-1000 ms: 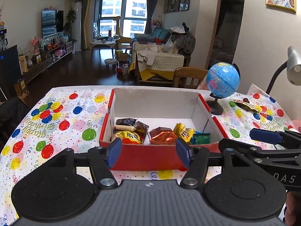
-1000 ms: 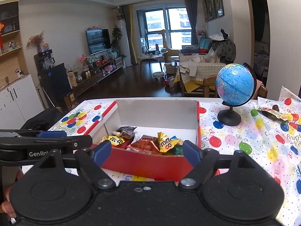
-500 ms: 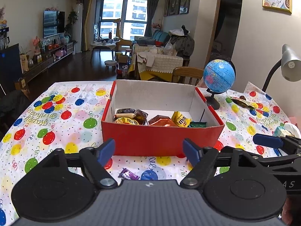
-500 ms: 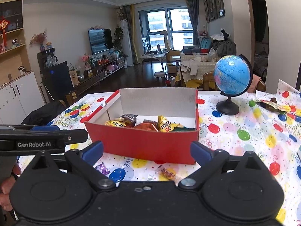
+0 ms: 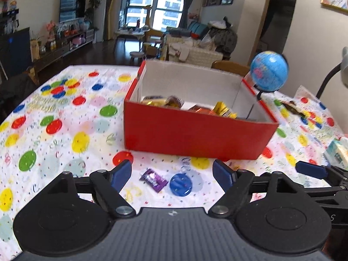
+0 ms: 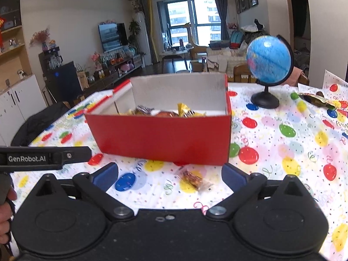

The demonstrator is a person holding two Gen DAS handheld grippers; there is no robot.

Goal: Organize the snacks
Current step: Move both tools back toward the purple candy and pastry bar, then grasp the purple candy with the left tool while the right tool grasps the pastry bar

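A red cardboard box point(image 5: 195, 134) point(image 6: 161, 139) with white inside walls stands on the balloon-print tablecloth and holds several wrapped snacks point(image 5: 221, 108) point(image 6: 184, 109). In front of it a small purple wrapped snack point(image 5: 154, 179) lies on the cloth, between and just ahead of the blue pads of my left gripper point(image 5: 171, 171), which is open and touches nothing. A clear packet with orange filling point(image 6: 192, 179) lies in front of my right gripper point(image 6: 170, 175), open wide and empty. Each gripper shows at the other view's edge.
A blue globe point(image 6: 268, 62) on a black stand sits behind the box to the right. A dark snack wrapper point(image 6: 315, 99) lies at the far right. A pale tissue pack point(image 5: 336, 154) and a lamp arm point(image 5: 326, 82) are near the right edge. A wooden chair stands behind the table.
Both grippers have sunk from above the box to the cloth in front of it, and their jaws have widened. The purple snack and the orange packet have come into view.
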